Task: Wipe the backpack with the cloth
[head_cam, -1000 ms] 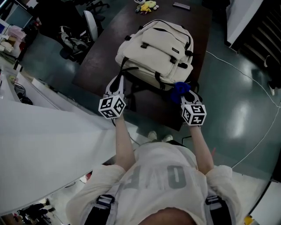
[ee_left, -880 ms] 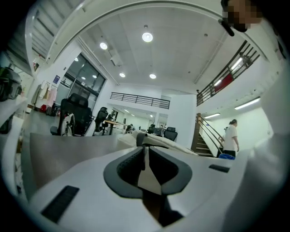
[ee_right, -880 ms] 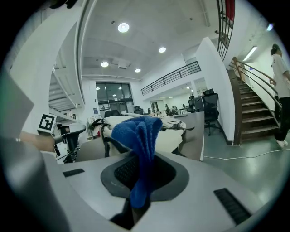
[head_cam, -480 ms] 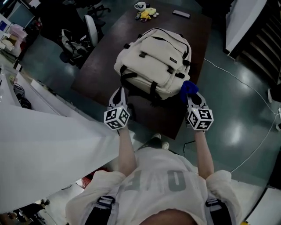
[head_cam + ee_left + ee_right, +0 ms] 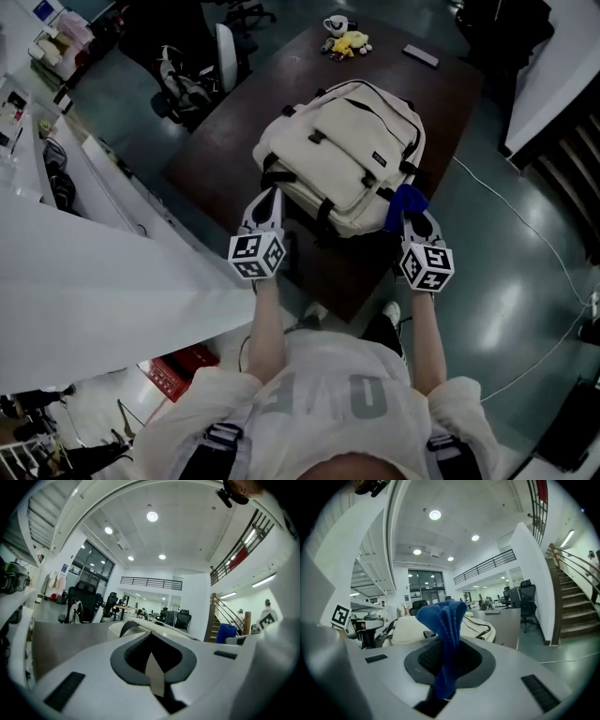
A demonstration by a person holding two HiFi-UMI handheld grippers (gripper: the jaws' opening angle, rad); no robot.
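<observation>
My right gripper (image 5: 415, 217) is clamped on a blue cloth (image 5: 446, 639), which stands up out of the jaws in bunched folds. My left gripper (image 5: 270, 199) is closed on nothing. Both are by the near edge of the cream, black-strapped backpack (image 5: 352, 150), lying flat mid-frame on the dark table (image 5: 225, 141).

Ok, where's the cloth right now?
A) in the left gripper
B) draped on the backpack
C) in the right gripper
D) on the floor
C: the right gripper has its jaws shut on the cloth, which sticks up between them; the left gripper is shut on nothing.
</observation>
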